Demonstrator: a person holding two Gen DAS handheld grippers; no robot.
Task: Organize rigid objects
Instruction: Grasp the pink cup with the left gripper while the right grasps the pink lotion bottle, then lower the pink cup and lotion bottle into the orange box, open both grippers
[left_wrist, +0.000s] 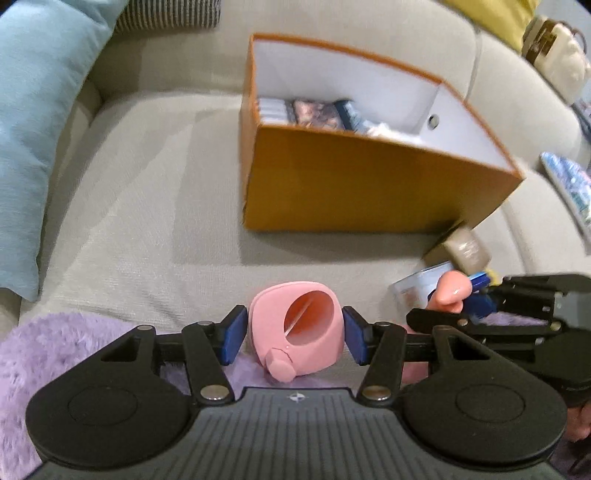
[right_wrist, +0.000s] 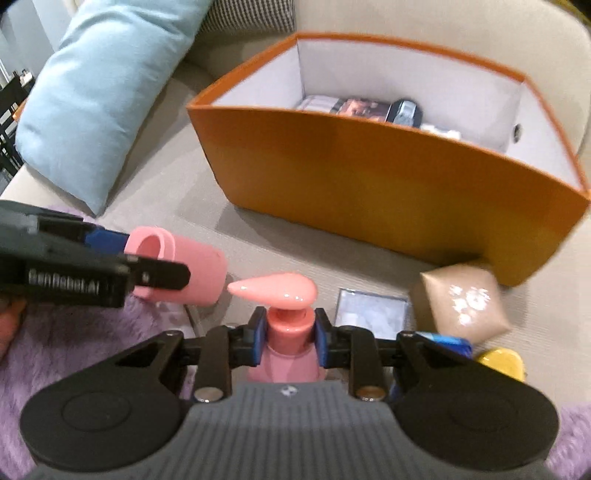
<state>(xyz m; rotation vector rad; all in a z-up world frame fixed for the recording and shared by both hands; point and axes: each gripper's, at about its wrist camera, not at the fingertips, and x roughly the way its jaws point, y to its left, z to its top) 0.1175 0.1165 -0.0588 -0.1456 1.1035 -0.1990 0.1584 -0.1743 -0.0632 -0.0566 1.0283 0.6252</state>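
A pink cup-shaped holder (left_wrist: 269, 325) with a round opening sits between the blue pads of my left gripper (left_wrist: 295, 338), which is shut on its sides. In the right wrist view the same holder (right_wrist: 199, 273) hangs above the sofa in the left gripper (right_wrist: 153, 256). My right gripper (right_wrist: 290, 341) is shut on the neck of a pink pump bottle (right_wrist: 284, 365), whose spout points left. Its pump head (left_wrist: 452, 291) and the right gripper (left_wrist: 469, 301) show at the right of the left wrist view. An open orange box (right_wrist: 369, 177) with white inner walls stands behind, holding several small items.
A light blue cushion (left_wrist: 33, 129) lies at the left, and a purple fluffy blanket (left_wrist: 55, 350) lies beneath the grippers. In front of the box lie a beige pillow-shaped pack (right_wrist: 461, 299), a clear square case (right_wrist: 373, 310), a yellow item (right_wrist: 502, 362) and a blue one (right_wrist: 447, 341).
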